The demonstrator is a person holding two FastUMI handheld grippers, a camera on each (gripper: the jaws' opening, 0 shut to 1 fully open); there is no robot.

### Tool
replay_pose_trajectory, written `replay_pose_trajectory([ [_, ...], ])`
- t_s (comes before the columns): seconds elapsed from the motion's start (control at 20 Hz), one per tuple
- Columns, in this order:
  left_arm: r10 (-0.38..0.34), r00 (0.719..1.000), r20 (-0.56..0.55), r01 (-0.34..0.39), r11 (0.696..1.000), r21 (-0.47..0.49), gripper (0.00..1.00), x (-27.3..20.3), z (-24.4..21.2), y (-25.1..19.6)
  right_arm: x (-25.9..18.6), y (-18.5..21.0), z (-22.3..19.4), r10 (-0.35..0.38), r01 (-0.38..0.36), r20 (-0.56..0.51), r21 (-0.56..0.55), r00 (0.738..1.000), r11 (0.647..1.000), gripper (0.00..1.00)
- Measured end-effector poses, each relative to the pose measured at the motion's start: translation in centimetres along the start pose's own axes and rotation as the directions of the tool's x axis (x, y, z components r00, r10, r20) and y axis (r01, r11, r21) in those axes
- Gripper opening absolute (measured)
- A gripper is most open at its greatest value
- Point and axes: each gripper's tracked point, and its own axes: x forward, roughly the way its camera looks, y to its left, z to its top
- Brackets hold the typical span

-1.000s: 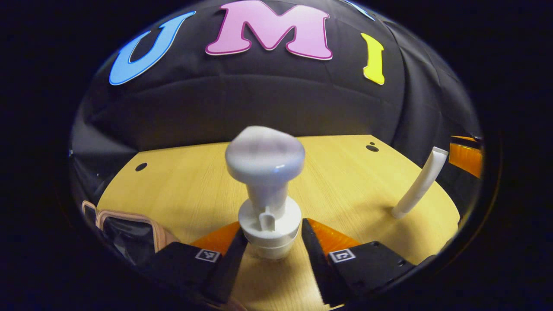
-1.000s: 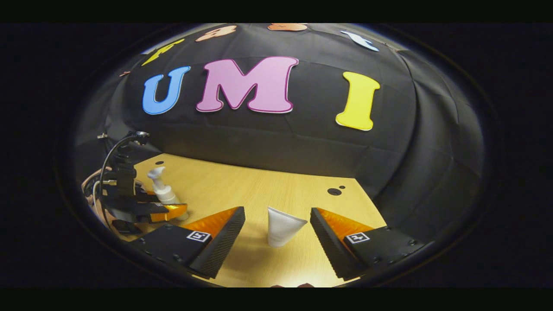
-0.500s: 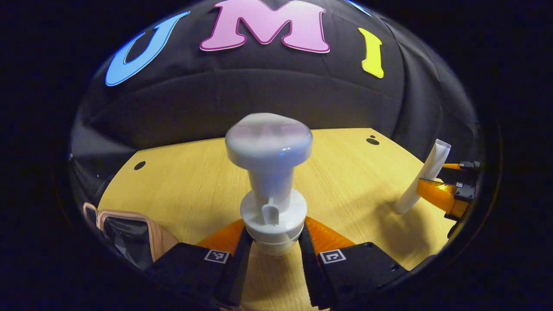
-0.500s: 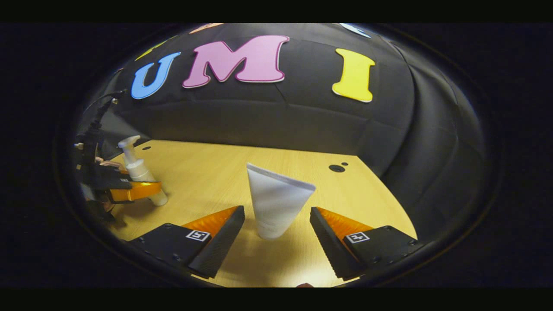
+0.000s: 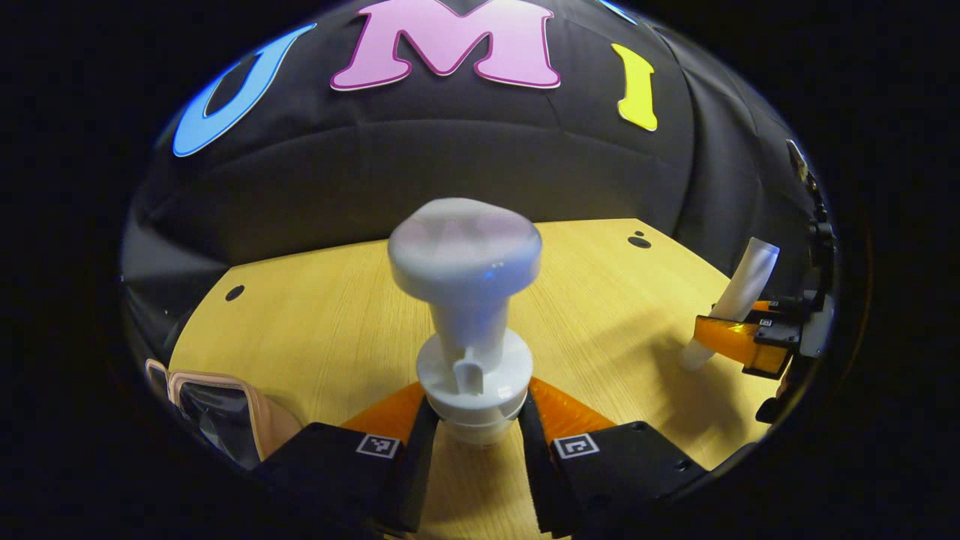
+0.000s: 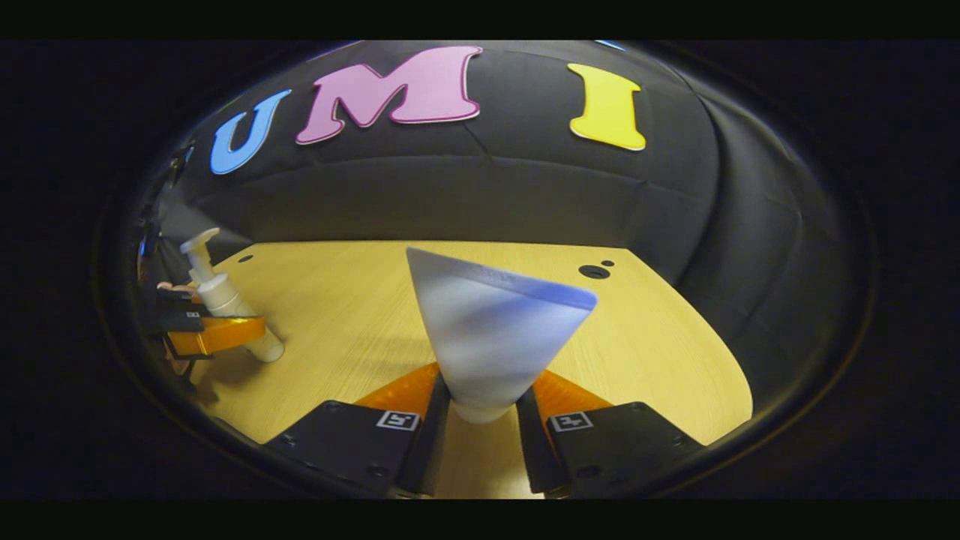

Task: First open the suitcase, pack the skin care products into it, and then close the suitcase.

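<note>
A white pump bottle point(image 5: 469, 330) stands upright on the wooden table, and my left gripper point(image 5: 471, 431) is shut on its body just below the collar. A white squeeze tube point(image 6: 491, 337) stands on its cap with the crimped end up; my right gripper point(image 6: 482, 409) is shut on its lower part. In the left gripper view the tube point(image 5: 739, 289) and the right gripper point(image 5: 739, 337) show at the far right. From the right gripper view, the pump bottle point(image 6: 217, 296) and the left gripper point(image 6: 214, 334) appear at the far left. A corner of the pinkish suitcase point(image 5: 225, 401) lies low on the left.
The wooden table point(image 5: 337, 322) runs back to the black cloth wall and has small dark holes point(image 5: 639, 241) near its far corners. Bare tabletop point(image 6: 352, 315) lies between the two bottles.
My right gripper moved forward around the tube and shut on it. My left gripper, open a second ago, has shut on the pump bottle and holds still.
</note>
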Motion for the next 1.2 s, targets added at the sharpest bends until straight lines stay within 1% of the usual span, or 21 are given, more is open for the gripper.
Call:
replay_pose_trajectory([
  [0.05, -0.014, 1.0, -0.013, 0.014, 1.0, -0.005, 0.59, -0.2, -0.1, -0.4, 0.0, 0.0, 0.0, -0.002, 0.002, -0.006, 0.002, 1.0, 1.0, 0.43],
  [0.1, -0.035, 0.999, -0.03, 0.034, 0.999, -0.014, 0.6, -0.3, -0.2, -0.7, 0.0, -0.1, 0.0, -0.004, 0.004, -0.005, 0.001, 1.0, 1.0, 0.42],
  [0.15, -0.053, 0.998, -0.04, 0.053, 0.998, -0.023, 0.57, -0.7, -0.1, -1.0, -0.1, 0.0, 0.0, -0.003, 0.003, -0.007, -0.004, 1.0, 1.0, 0.38],
  [0.25, -0.068, 0.997, -0.04, 0.067, 0.997, -0.038, 0.57, -1.9, 0.8, -1.1, -0.9, 0.2, 0.6, 0.003, -0.003, 0.002, 0.0, 1.0, 1.0, 0.35],
  [0.35, -0.09, 0.995, -0.04, 0.088, 0.995, -0.056, 0.57, -4.2, 2.0, -0.7, -2.2, 0.2, 2.2, 0.003, -0.003, 0.038, 0.003, 0.999, 1.0, 0.24],
  [0.4, -0.108, 0.993, -0.05, 0.106, 0.993, -0.056, 0.57, -5.9, 2.5, -0.4, -3.1, 0.2, 3.2, 0.006, -0.007, 0.056, 0.006, 0.998, 1.0, 0.3],
  [0.45, -0.116, 0.991, -0.065, 0.114, 0.993, -0.043, 0.57, -7.6, 2.8, 0.2, -4.2, 0.4, 4.2, 0.014, -0.015, 0.073, 0.015, 0.997, 1.0, 0.29],
  [0.55, -0.107, 0.987, -0.118, 0.107, 0.994, -0.004, 0.57, -11.1, 2.9, 2.8, -6.0, 1.1, 5.9, 0.034, -0.037, 0.109, 0.023, 0.993, 0.999, 0.29],
  [0.6, -0.097, 0.983, -0.156, 0.099, 0.995, 0.002, 0.6, -12.6, 2.6, 4.4, -7.1, 1.6, 6.9, 0.042, -0.043, 0.129, 0.007, 0.991, 0.999, 0.29],
  [0.65, -0.087, 0.976, -0.201, 0.087, 0.996, -0.011, 0.57, -14.4, 2.2, 6.2, -8.0, 2.0, 7.6, 0.051, -0.05, 0.154, -0.013, 0.987, 0.999, 0.29],
  [0.7, -0.079, 0.96, -0.27, 0.072, 0.997, -0.036, 0.57, -16.3, 1.0, 8.2, -8.9, 2.3, 8.4, 0.058, -0.055, 0.179, -0.018, 0.982, 0.998, 0.29],
  [0.8, -0.052, 0.927, -0.372, 0.016, 0.995, -0.099, 0.6, -19.1, -0.7, 11.9, -10.9, 3.0, 9.6, 0.063, -0.062, 0.213, -0.015, 0.975, 0.998, 0.29],
  [0.85, -0.038, 0.908, -0.418, -0.013, 0.993, -0.118, 0.57, -20.1, -1.6, 13.8, -11.7, 3.2, 10.0, 0.063, -0.062, 0.227, -0.009, 0.972, 0.998, 0.29],
  [0.9, -0.025, 0.882, -0.471, -0.038, 0.992, -0.124, 0.58, -20.9, -2.8, 15.4, -12.6, 3.5, 10.6, 0.061, -0.062, 0.241, -0.003, 0.969, 0.998, 0.27],
  [0.95, -0.017, 0.84, -0.542, -0.057, 0.991, -0.12, 0.58, -21.8, -4.3, 16.4, -13.6, 3.8, 11.2, 0.056, -0.059, 0.263, 0.001, 0.963, 0.998, 0.25],
  [1.0, -0.013, 0.798, -0.602, -0.061, 0.993, -0.103, 0.58, -22.5, -5.8, 17.3, -14.5, 4.2, 11.9, 0.055, -0.055, 0.284, -0.005, 0.957, 0.998, 0.29],
  [1.05, -0.013, 0.752, -0.659, -0.052, 0.995, -0.08, 0.58, -22.7, -7.7, 18.0, -15.3, 4.6, 12.3, 0.053, -0.049, 0.297, -0.02, 0.953, 0.999, 0.29],
  [1.1, -0.005, 0.72, -0.694, -0.052, 0.997, -0.061, 0.58, -22.8, -9.1, 18.5, -16.0, 4.9, 12.6, 0.052, -0.044, 0.306, -0.03, 0.951, 0.999, 0.29],
  [1.15, 0.002, 0.681, -0.732, -0.054, 0.997, -0.047, 0.57, -22.5, -10.7, 19.3, -17.0, 5.6, 12.7, 0.058, -0.053, 0.309, -0.027, 0.949, 0.998, 0.35],
  [1.2, 0.008, 0.653, -0.757, -0.067, 0.997, -0.047, 0.58, -21.9, -12.0, 19.9, -17.8, 6.4, 12.7, 0.07, -0.064, 0.318, -0.028, 0.946, 0.998, 0.29],
])
